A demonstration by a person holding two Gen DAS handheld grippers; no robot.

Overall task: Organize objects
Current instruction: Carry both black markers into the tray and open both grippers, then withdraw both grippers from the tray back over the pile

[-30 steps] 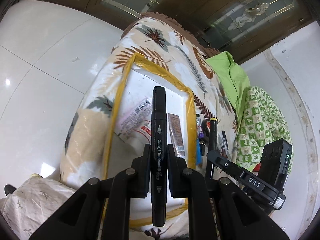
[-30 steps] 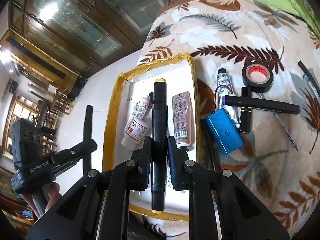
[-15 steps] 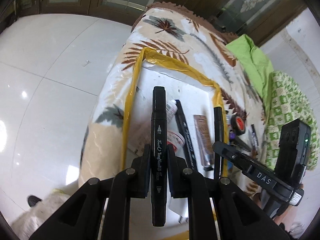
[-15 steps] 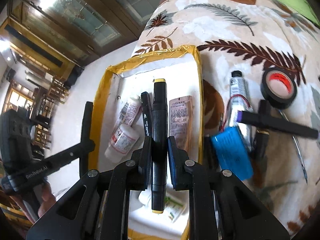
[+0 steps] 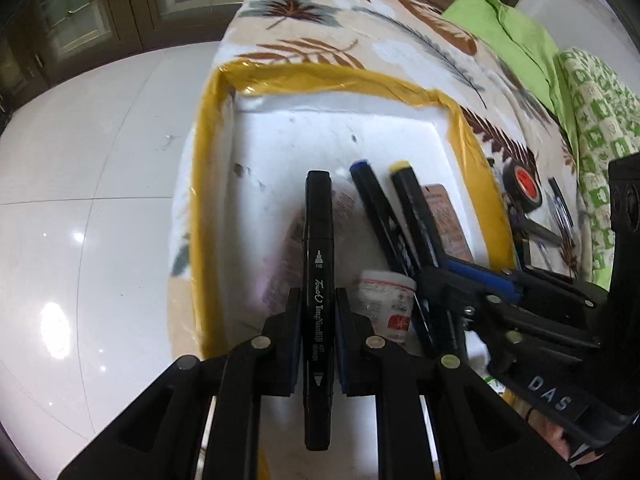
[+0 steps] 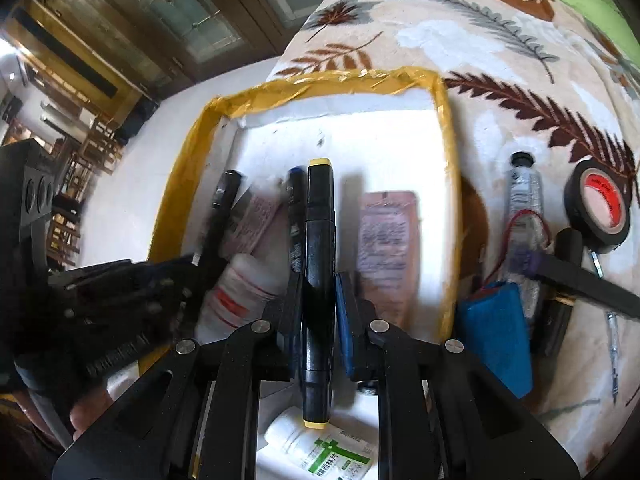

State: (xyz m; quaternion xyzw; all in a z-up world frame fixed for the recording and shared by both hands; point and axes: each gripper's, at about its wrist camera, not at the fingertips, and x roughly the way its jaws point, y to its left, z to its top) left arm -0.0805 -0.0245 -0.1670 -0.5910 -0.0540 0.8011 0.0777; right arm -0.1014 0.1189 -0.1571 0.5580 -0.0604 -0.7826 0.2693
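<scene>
Markers sit in both grippers. The left gripper (image 5: 318,312) pinches a black marker (image 5: 319,280) over the white box (image 5: 208,152). The right gripper (image 6: 318,300) pinches a yellow-tipped marker (image 6: 319,272) over the same box. Bottles under them look blurry, and the left gripper hides part of one.

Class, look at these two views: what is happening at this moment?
A person is sorting loose items into a white foam box with a yellow taped rim. The left gripper clamps an all-black marker; the right gripper clamps a yellow-capped black marker. Both are held over the box.
</scene>
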